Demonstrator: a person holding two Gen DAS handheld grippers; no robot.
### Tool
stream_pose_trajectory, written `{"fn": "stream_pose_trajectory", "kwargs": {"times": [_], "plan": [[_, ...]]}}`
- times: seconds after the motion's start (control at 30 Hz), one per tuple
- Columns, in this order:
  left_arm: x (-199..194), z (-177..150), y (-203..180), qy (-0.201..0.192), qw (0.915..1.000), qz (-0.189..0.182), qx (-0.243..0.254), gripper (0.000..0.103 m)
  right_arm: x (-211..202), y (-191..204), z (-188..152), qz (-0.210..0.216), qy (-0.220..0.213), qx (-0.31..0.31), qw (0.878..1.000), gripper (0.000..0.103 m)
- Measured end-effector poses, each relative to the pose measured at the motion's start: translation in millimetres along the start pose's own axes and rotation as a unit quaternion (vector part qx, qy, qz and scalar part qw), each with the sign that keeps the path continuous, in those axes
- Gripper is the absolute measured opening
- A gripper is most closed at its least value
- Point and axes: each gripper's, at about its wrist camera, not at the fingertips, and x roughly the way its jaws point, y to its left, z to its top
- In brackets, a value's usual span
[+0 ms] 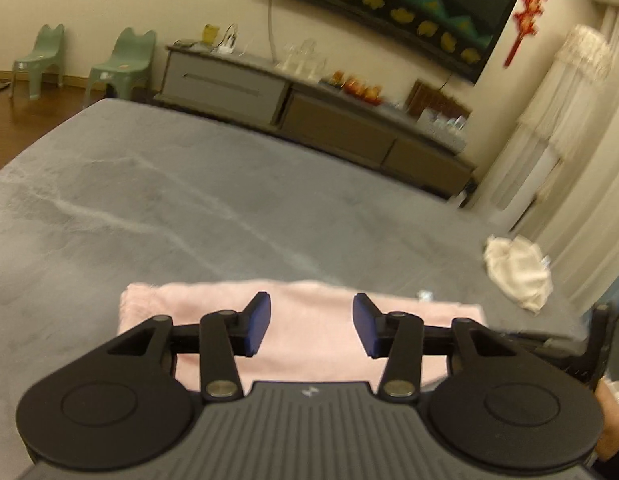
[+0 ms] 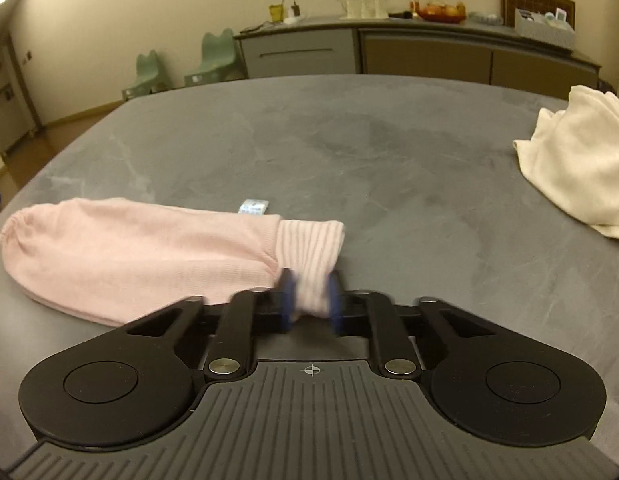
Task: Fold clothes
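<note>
A folded pink garment (image 2: 129,256) lies on the grey bed (image 2: 349,152), with a ribbed cuff at its right end and a small white label at its far edge. My right gripper (image 2: 312,296) is shut on that ribbed cuff, whose fabric is pinched between the blue pads. In the left wrist view the same pink garment (image 1: 305,332) lies flat below my left gripper (image 1: 312,326). That gripper hangs above it, open, with nothing between its fingers. Part of the right gripper's black frame (image 1: 597,340) shows at the right edge there.
A crumpled cream garment (image 2: 581,168) lies at the right side of the bed, also visible as a cream heap (image 1: 517,272). A long low cabinet (image 2: 421,48) with glasses and fruit stands beyond the bed. Two green stools (image 1: 121,64) stand by the far wall.
</note>
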Motion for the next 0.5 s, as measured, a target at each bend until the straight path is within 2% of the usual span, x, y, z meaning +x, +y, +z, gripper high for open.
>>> {"fn": "stream_pose_trajectory", "kwargs": {"times": [0.1, 0.23, 0.3, 0.37, 0.43, 0.5], "plan": [[-4, 5, 6, -0.012, 0.9996, -0.019, -0.018, 0.045, -16, 16, 6, -0.030, -0.023, -0.030, 0.999, 0.007], [-17, 9, 25, -0.022, 0.9986, -0.029, -0.038, 0.046, -50, 70, 24, -0.074, -0.079, -0.108, 0.988, 0.007], [-21, 8, 36, -0.022, 0.9982, -0.028, -0.048, 0.046, -55, 112, 27, -0.068, -0.097, -0.135, 0.984, 0.007], [-22, 7, 47, -0.019, 0.9978, -0.019, -0.060, 0.046, -44, 153, 25, -0.051, -0.095, -0.160, 0.981, 0.007], [-22, 4, 54, -0.012, 0.9977, -0.013, -0.065, 0.047, -19, 179, 17, -0.037, -0.079, -0.156, 0.984, 0.009], [-23, 1, 56, -0.006, 0.9976, -0.016, -0.067, 0.048, -12, 164, 12, -0.049, -0.069, -0.128, 0.988, 0.009]]}}
